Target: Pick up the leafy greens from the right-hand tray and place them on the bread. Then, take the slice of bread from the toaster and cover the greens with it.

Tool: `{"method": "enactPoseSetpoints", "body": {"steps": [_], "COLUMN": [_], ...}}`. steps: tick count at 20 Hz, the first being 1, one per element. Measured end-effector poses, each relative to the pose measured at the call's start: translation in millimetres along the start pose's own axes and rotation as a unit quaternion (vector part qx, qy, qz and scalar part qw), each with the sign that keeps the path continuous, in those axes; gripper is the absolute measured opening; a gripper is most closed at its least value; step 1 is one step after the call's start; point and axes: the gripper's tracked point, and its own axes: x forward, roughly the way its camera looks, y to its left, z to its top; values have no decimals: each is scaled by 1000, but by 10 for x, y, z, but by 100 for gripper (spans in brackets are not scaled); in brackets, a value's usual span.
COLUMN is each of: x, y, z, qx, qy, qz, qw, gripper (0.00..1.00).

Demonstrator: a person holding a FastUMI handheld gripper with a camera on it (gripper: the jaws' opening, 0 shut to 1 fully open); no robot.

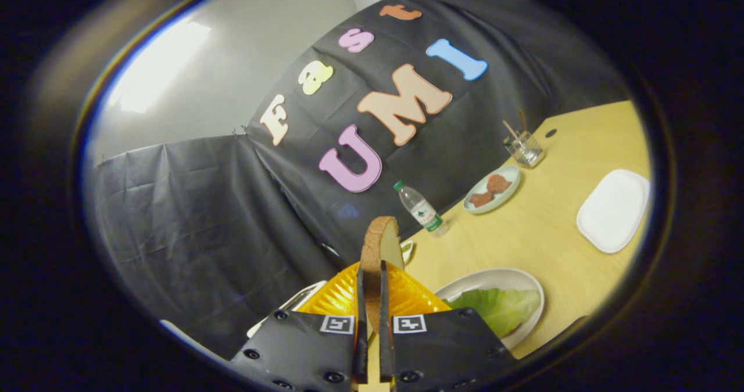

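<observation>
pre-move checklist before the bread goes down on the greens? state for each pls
1. Grip: gripper has both fingers pressed on the slice of bread, which stands edge-up between them. ok.
2. Bread lifted off the table: it looks held up in the air. ok.
3. Target in sight: leafy greens lie in the white plate, just ahead and to the right of the fingers. ok.
4. Bottom bread under the greens: hidden by the leaf. cannot tell.
5. Slice orientation: on edge, not flat over the greens. not ok.
6. Path across: yellow object sits right behind the fingers; clearance unclear. cannot tell.
</observation>
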Motion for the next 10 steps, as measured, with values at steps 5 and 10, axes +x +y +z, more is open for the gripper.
{"method": "enactPoseSetpoints", "body": {"steps": [5,10], "x": [-87,-123], "y": [-336,-603], "z": [-139,-236], "qx": [28,38], "qy": [6,15], "qz": [-29,-55], "qw": [999,998], "gripper": [11,11]}}
